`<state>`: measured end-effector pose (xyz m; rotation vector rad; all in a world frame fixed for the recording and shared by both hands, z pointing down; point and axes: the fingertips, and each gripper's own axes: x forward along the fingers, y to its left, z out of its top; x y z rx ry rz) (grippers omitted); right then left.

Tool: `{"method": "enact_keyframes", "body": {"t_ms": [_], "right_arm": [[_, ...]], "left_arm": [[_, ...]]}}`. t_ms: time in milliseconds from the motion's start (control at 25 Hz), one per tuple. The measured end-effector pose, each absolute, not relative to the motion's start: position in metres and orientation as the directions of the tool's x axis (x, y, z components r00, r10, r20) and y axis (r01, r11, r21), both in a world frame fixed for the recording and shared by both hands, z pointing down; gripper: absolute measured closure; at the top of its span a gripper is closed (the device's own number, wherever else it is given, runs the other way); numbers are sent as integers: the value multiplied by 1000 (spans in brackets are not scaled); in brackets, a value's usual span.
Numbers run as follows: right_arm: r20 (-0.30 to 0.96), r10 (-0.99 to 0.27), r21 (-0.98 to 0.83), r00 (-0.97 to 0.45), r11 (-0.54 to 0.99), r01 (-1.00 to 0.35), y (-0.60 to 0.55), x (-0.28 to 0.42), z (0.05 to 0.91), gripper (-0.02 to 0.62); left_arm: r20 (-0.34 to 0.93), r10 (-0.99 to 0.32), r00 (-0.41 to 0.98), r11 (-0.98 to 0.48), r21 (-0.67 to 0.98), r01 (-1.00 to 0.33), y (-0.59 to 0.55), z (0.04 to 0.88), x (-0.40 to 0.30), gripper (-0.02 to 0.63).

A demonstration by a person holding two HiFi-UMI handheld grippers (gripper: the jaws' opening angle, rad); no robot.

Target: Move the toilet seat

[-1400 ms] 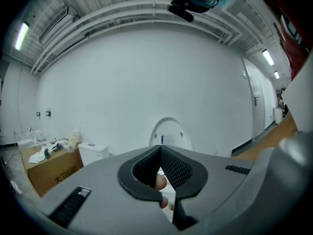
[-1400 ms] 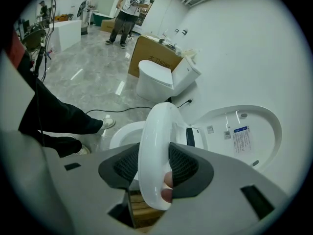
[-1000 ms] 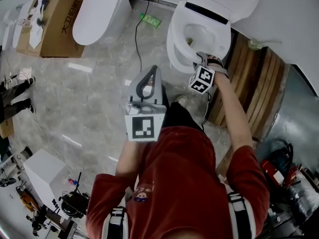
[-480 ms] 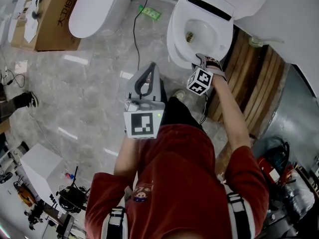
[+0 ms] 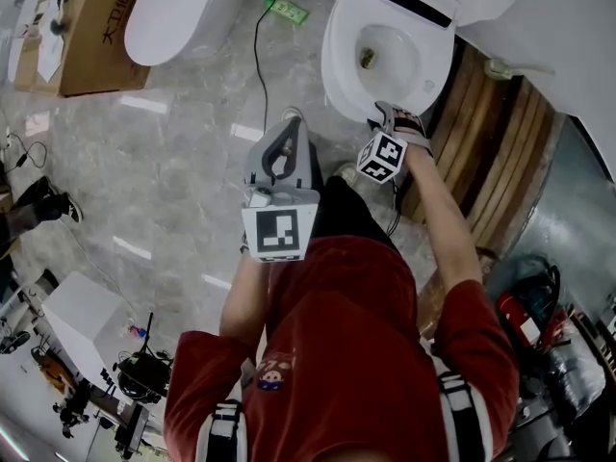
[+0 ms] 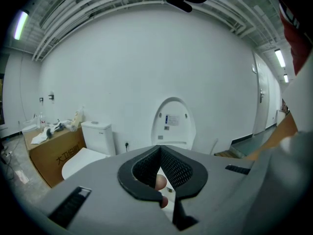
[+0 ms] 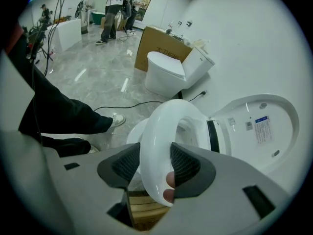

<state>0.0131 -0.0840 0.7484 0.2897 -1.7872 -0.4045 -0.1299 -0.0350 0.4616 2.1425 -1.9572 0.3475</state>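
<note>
Toilet seat, white plastic ring (image 7: 161, 126), is clamped at its front end in your right gripper (image 7: 155, 153): both black mesh pads press on the ring from either side, with the jaws fairly wide apart because the ring fills the gap. Your fingertips (image 7: 169, 181) show just behind the right pad. The seat is on the white ceramic toilet bowl (image 5: 339, 61), with its gripped front end over the bowl's front rim and lifted clear of it in the right gripper view, and its rear end by the white oval lid (image 7: 261, 126), which stands upright behind against the wall. In the head view the right gripper points steeply down at the bowl's near edge. Your left gripper (image 6: 159, 153) is held out in front of you over the grey marble floor (image 5: 173, 162), near level, with its jaw tips together and nothing between them, well apart from the seat. A second white toilet with a closed lid (image 5: 178, 12) stands to the left, next to a brown cardboard box (image 5: 91, 37). A black cable (image 5: 260, 56) runs across the floor between the two toilets. A brown slatted wooden platform (image 5: 496, 152) lies just right of the bowl.
</note>
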Motion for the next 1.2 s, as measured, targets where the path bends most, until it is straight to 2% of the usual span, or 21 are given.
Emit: {"method": "enact_keyframes", "body": {"t_ms": [120,600,1200], "right_arm": [[896,-367,380,-250,925,2,-80,11,758,416],[891,-383,395,-243,919,3,-70,9,790,414],[885,-394,407,-250,914,0,-65,7,813,411]], "left_arm": [[350,-933,85,-89,4,-996,-36,478,-132,597],[487,-865,119,-123,24,-992,-38,535,-136,597],[569,-804,170,-152,81,-985,-52,593,-132,597]]}}
